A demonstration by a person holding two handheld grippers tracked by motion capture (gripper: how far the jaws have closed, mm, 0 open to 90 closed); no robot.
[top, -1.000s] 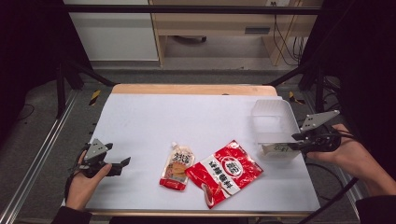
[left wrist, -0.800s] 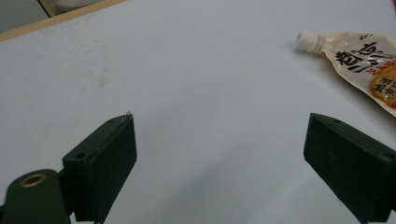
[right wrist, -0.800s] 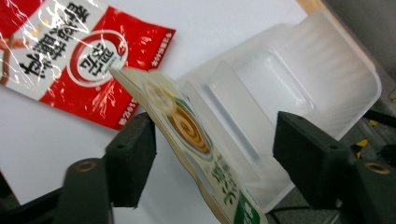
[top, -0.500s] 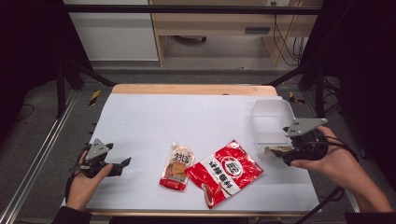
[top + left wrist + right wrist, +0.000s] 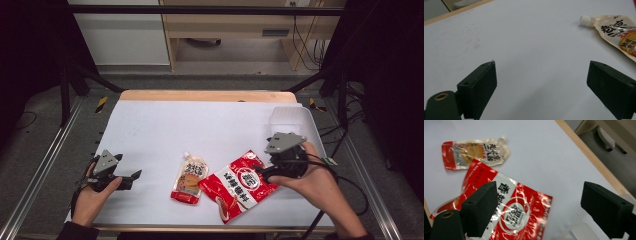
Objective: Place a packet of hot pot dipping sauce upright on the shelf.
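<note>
Now the right gripper (image 5: 261, 170) sits lower and further toward the table's middle than a second ago, when it hovered beside the clear plastic tub (image 5: 292, 120); it has left the tub behind and reached the upper right edge of the red snack bag (image 5: 239, 184). Its jaws are spread wide with nothing between them, and in the right gripper view they frame the glossy red and white bag (image 5: 520, 212) just beyond them. The right hand (image 5: 312, 180) wraps the gripper from behind, forearm entering from the bottom right corner, the grey plate on top tilted toward the camera. The left gripper (image 5: 131, 177) has stayed where it was, near the table's left front corner, jaws also spread wide and holding nothing, pointing right across bare white table (image 5: 529, 40). The left hand (image 5: 92, 192) cradles it low over the surface. Between the two grippers lies a small spouted sauce pouch (image 5: 190, 177), its capped spout pointing away from the person, just beside the red bag's left edge.
</note>
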